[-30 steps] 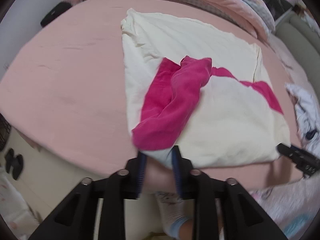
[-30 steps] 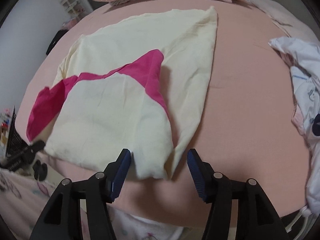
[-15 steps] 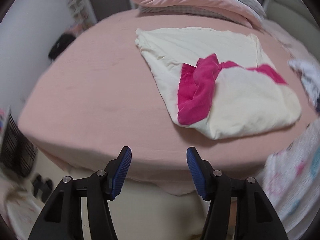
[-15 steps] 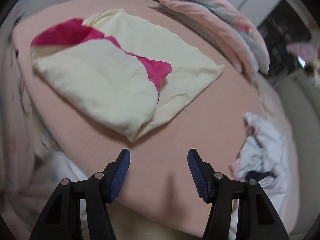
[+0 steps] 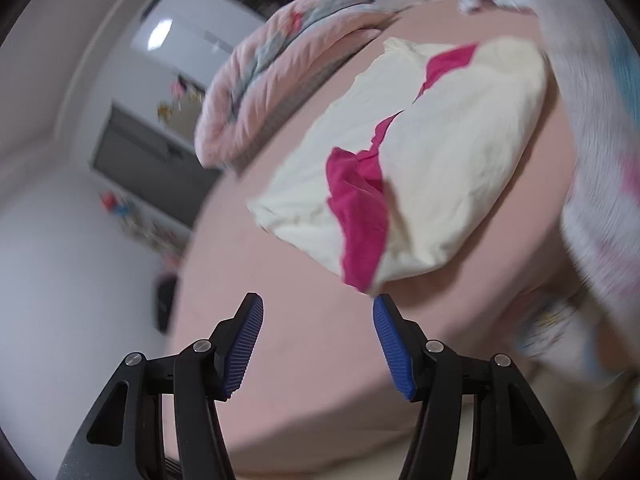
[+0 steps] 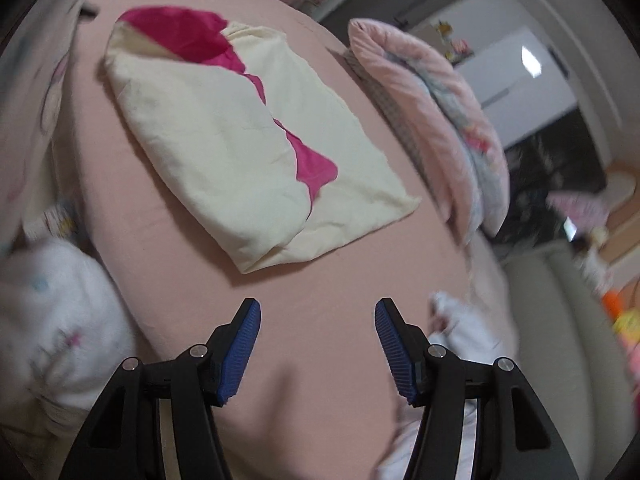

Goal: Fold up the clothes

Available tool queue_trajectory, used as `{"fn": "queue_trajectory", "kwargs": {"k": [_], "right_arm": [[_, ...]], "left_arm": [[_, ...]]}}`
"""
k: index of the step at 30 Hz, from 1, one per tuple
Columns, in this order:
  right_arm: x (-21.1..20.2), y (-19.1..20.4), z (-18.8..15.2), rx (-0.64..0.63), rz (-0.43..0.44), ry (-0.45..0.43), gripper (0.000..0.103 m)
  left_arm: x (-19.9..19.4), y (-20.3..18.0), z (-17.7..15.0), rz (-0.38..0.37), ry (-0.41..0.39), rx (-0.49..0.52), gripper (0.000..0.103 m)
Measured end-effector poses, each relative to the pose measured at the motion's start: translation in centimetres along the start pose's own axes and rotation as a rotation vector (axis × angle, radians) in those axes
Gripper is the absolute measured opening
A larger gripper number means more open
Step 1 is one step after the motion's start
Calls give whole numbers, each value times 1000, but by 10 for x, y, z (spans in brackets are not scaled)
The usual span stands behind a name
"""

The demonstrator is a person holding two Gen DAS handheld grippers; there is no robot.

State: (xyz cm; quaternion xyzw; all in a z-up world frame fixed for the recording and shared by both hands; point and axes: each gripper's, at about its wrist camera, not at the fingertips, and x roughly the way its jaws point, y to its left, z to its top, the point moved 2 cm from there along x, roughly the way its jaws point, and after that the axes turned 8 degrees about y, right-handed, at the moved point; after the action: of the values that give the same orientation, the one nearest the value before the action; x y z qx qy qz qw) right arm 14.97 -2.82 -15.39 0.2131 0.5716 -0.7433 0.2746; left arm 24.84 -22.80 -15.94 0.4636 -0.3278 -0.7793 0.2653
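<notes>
Released: cream garment (image 5: 452, 184) with its magenta sleeve (image 5: 362, 216), lying folded on the pink bed (image 5: 280, 340), free of both claws. A second ago, clamped in the left claw (image 5: 318, 344) at the magenta sleeve end; now clear of it, jaws having just opened, blue pads apart with only bed sheet visible between them. Right claw (image 6: 318, 346) likewise apart and empty, as a second ago when it stood at the garment's near corner; now drawn back, with bare sheet between pads and garment (image 6: 248, 148). Both views rolled and tilted against the earlier frames, with blur at the edges. Garment position relative to the folded pink quilt (image 6: 440, 120): just beside it on the sheet, apart from it, nearer the bed edge. Magenta band (image 6: 312, 164) exposed along the fold line. Pile of white clothes (image 6: 460, 324) lying on the bed to the right of the right claw, well apart from the garment. Judged meaning: one fold laid down and let go; either a further fold or the white pile next, not determinable from these views.
</notes>
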Motion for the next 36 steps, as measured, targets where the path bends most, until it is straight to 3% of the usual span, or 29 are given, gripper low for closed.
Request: {"fn": "queue_trajectory", "kwargs": {"k": [5, 14, 20, 24, 32, 36], "right_arm": [[-4, 25, 5, -251, -151, -52, 59], [2, 58, 11, -467, -240, -119, 60], [14, 64, 13, -531, -236, -131, 64], [21, 70, 10, -600, -245, -141, 64], [36, 82, 14, -685, -285, -160, 64], [43, 85, 15, -732, -303, -169, 64]], "left_arm": [[0, 2, 3, 56, -65, 121, 55], [2, -25, -6, 106, -133, 379, 55], [-5, -49, -12, 170, -232, 560, 55], [-10, -57, -16, 154, -278, 653, 55], [14, -77, -17, 288, -331, 901, 55], [27, -78, -14, 323, -312, 964, 55]]}}
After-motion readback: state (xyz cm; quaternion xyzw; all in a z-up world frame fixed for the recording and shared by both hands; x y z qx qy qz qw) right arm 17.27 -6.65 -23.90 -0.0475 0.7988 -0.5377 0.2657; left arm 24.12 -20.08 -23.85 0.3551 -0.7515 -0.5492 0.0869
